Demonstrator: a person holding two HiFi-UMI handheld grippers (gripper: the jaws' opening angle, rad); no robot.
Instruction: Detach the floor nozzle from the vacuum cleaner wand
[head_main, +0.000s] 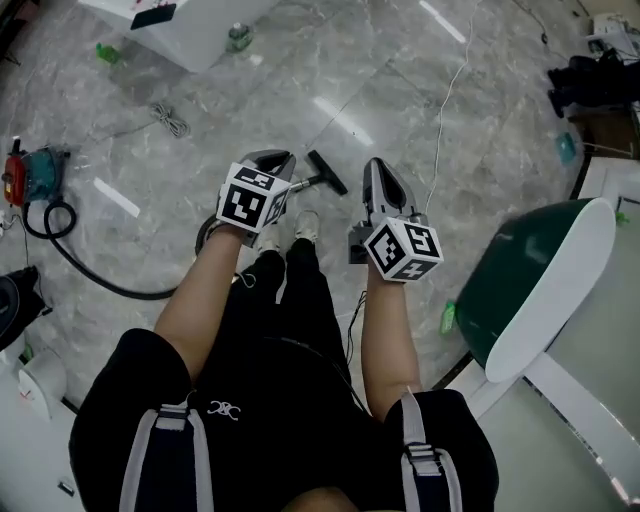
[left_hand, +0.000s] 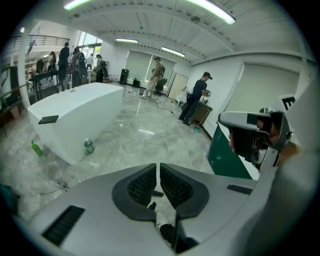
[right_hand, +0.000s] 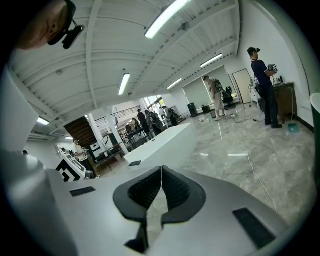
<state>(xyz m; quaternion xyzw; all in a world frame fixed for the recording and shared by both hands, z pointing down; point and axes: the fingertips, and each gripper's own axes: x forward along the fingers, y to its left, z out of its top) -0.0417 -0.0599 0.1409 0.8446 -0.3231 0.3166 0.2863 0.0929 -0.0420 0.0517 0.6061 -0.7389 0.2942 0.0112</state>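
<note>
The grey marble floor (head_main: 400, 90) fills most of the head view. A white desk (head_main: 200, 30) stands at its far edge, with a small bottle (head_main: 238, 38) on the floor just beside it. At the right sits a curved green and white piece of furniture (head_main: 540, 290). The person stands in the middle in black clothes, both forearms stretched forward.

A red and teal vacuum cleaner (head_main: 35, 172) lies far to the left. Its black hose (head_main: 85, 270) loops across the floor toward the person's feet. The black floor nozzle (head_main: 327, 172) lies on the floor ahead of the shoes, between the two tongs in that view, with the grey wand (head_main: 300, 184) joined to it.

The left tongs (head_main: 272, 158) are closed together with nothing between them. The right tongs (head_main: 378, 165) are pressed shut too, and empty. Neither touches the nozzle.
</note>
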